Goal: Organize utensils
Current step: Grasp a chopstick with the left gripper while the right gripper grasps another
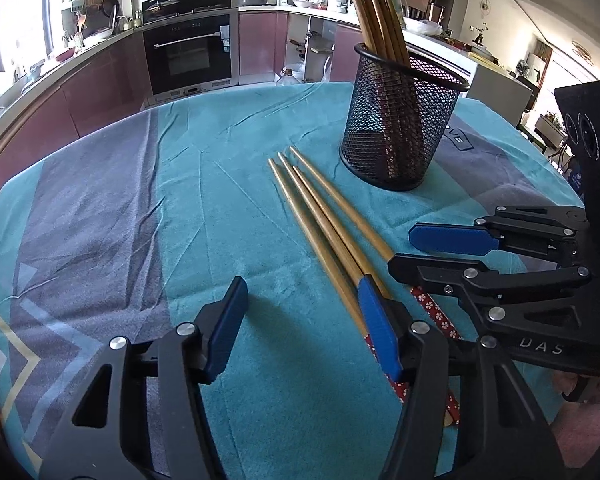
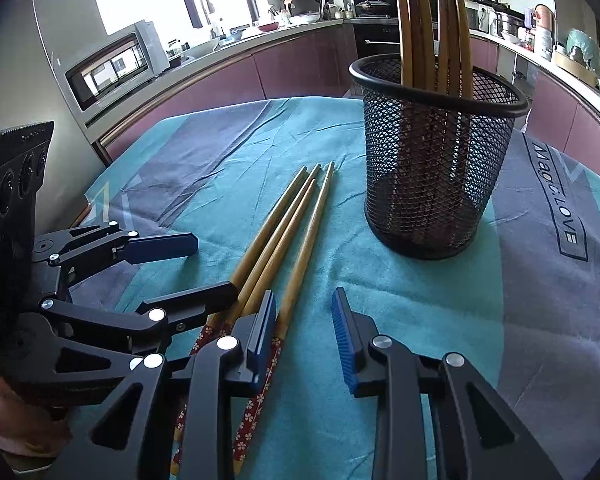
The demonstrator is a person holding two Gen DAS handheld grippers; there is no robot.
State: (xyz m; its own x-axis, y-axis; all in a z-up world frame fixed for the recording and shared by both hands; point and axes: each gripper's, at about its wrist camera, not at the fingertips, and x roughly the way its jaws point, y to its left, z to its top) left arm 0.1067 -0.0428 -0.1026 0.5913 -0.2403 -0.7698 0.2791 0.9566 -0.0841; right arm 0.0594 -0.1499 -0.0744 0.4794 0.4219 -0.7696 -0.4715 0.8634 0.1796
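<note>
Both claws stand with their jaws wide apart and hold nothing. From the left claw [image 1: 300, 324], the four loose chopsticks [image 1: 320, 216] lie on the cloth just ahead and a little to its right. They run away from it toward the mesh holder, thin tips far and red flowered handle ends near. Its right finger [image 1: 380, 328] hangs over those handle ends; I cannot tell if it touches them. Its left finger [image 1: 224, 328] is over bare cloth.

For the right claw [image 2: 304, 336], the same chopsticks [image 2: 284, 232] lie ahead and to its left, and its left finger [image 2: 262, 340] is over their patterned ends, while the right finger [image 2: 346, 344] is over the cloth. The two claws are close, side by side, with the handle ends between them.

Farther ahead of both claws stands the black mesh holder [image 2: 436, 168], upright, with more chopsticks [image 2: 432, 24] in it, leaning on its rim. All rests on a teal and grey tablecloth [image 1: 148, 200]. Behind the table are purple kitchen cabinets [image 1: 256, 44] and a black oven [image 1: 186, 56].
</note>
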